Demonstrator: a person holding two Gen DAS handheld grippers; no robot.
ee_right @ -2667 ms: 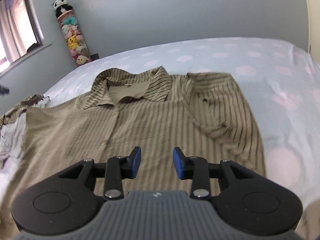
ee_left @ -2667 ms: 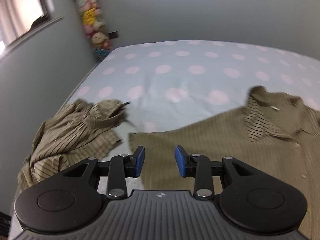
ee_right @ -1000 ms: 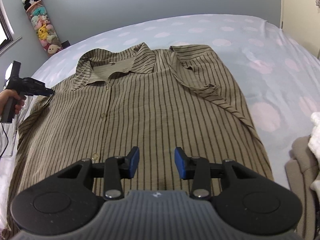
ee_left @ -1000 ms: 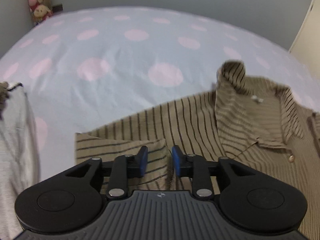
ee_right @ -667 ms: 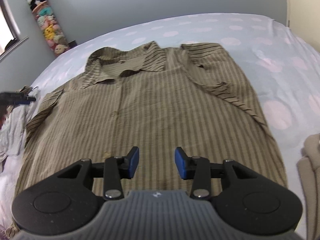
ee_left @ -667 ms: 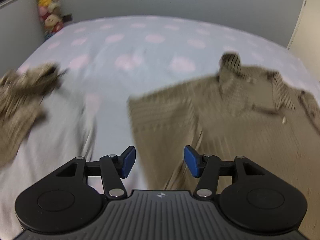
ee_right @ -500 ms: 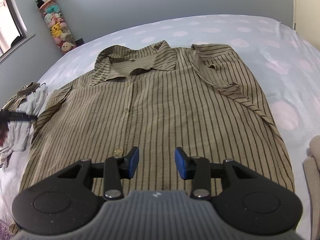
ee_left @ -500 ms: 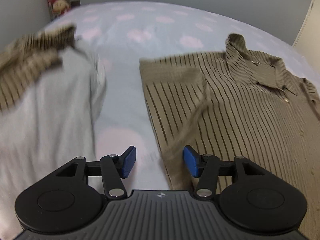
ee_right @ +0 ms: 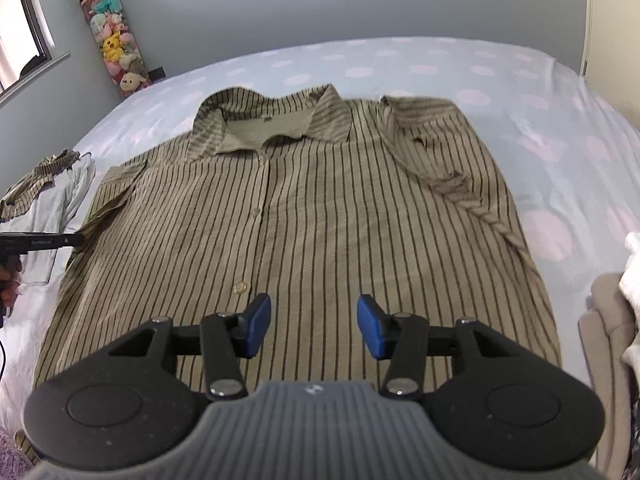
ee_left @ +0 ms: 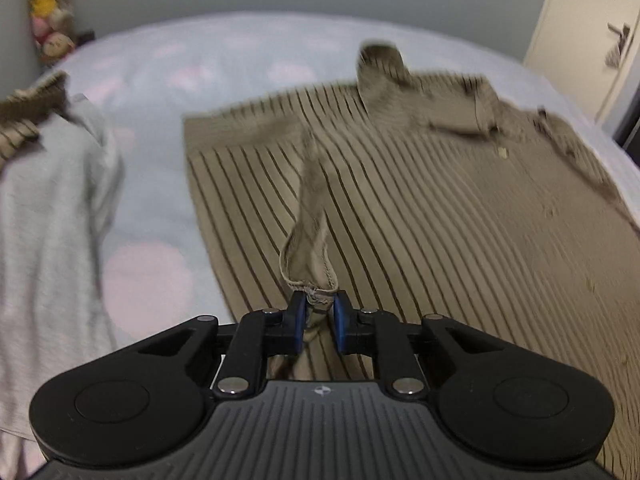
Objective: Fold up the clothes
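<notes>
An olive shirt with dark stripes (ee_right: 320, 220) lies flat on the dotted bed (ee_right: 540, 92), buttoned front up and collar at the far end. In the left wrist view the shirt's (ee_left: 440, 220) left sleeve (ee_left: 308, 216) is lifted into a narrow ridge. My left gripper (ee_left: 319, 314) is closing, and its blue pads pinch the sleeve's hem. From the right wrist view, that gripper (ee_right: 76, 240) meets the shirt's left edge, held by a hand (ee_right: 8, 276). Over the lower front of the shirt my right gripper (ee_right: 314, 326) is opening, with nothing between its fingers.
A pale grey garment (ee_left: 48, 208) lies left of the shirt, with another striped piece (ee_left: 24, 120) at its far end. Piled clothes (ee_right: 612, 320) sit at the right edge. A tube of plush toys (ee_right: 112, 40) stands in the far left corner, and a door (ee_left: 580, 20) is far right.
My left gripper opened, swept back along the shirt's left side and closed on the sleeve's hem, which now stands up as a ridge. My right gripper's jaws stand wider.
</notes>
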